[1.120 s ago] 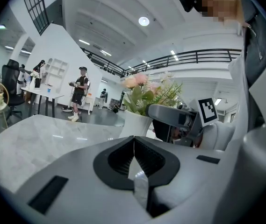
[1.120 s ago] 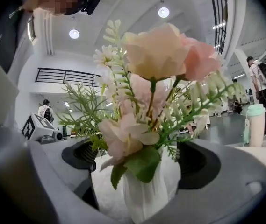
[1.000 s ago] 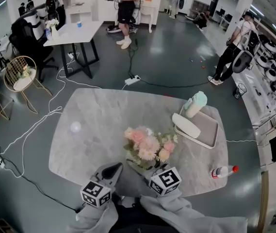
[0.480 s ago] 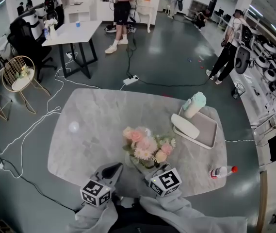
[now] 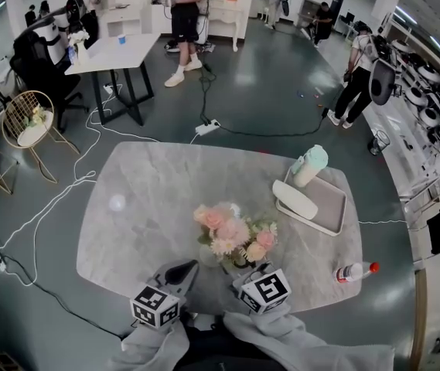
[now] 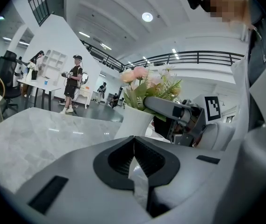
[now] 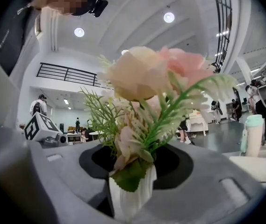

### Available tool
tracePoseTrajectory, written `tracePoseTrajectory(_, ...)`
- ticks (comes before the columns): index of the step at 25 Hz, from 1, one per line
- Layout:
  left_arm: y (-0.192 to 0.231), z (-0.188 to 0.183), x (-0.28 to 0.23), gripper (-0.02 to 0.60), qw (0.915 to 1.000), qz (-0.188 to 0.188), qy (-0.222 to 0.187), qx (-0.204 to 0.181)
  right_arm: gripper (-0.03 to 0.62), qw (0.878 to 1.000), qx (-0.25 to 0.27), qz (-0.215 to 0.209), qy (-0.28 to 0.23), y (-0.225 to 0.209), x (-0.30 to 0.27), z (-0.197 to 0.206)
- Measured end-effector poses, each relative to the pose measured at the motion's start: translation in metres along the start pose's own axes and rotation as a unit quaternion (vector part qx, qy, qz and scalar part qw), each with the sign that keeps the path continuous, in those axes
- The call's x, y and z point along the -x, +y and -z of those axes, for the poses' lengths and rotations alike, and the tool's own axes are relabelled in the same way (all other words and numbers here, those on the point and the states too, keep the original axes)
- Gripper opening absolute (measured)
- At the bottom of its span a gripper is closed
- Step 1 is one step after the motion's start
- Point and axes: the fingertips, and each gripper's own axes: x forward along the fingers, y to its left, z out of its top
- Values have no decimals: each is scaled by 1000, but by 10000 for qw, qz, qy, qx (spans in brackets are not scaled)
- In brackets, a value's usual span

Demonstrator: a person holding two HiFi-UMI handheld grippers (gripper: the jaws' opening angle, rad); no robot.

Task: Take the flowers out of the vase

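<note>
A bunch of pink and cream flowers (image 5: 233, 233) with green sprigs stands in a white ribbed vase (image 6: 133, 122) near the front edge of the marble table (image 5: 150, 199). My right gripper (image 5: 240, 273) reaches in level at the vase's top. Its jaws have just been closing, and the vase (image 7: 130, 195) now sits between them, touched on both sides, with leaves and blooms (image 7: 156, 78) rising above. My left gripper (image 5: 181, 270) lies just left of the vase, shut with nothing in it (image 6: 133, 139).
A beige tray (image 5: 337, 207) at the right holds a white oblong object (image 5: 297, 199) and a mint-capped bottle (image 5: 311, 165). A clear bottle with a red cap (image 5: 355, 272) lies near the table's right front edge. Several people, tables and floor cables fill the room behind.
The bouquet and vase have shifted slightly left. Both grippers have kept their places at the table's front edge. People in the background have walked on.
</note>
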Motion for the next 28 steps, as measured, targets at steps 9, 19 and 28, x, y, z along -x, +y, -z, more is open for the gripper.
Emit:
tracePoseTrajectory(9,-4,0,-1,3,9995,28,129,-302,147,9999,-104,13,-69,3,1,-3)
tracePoseTrajectory(19,2,-12,-3,3,9999,62,-11,-95,140,9992,-336,-55,-201,3,1,-13)
tracePoseTrajectory(28,-4,-45,-7,3,9994,322,-55,-111,140,9989,-385,-36,-282,1,4,-31)
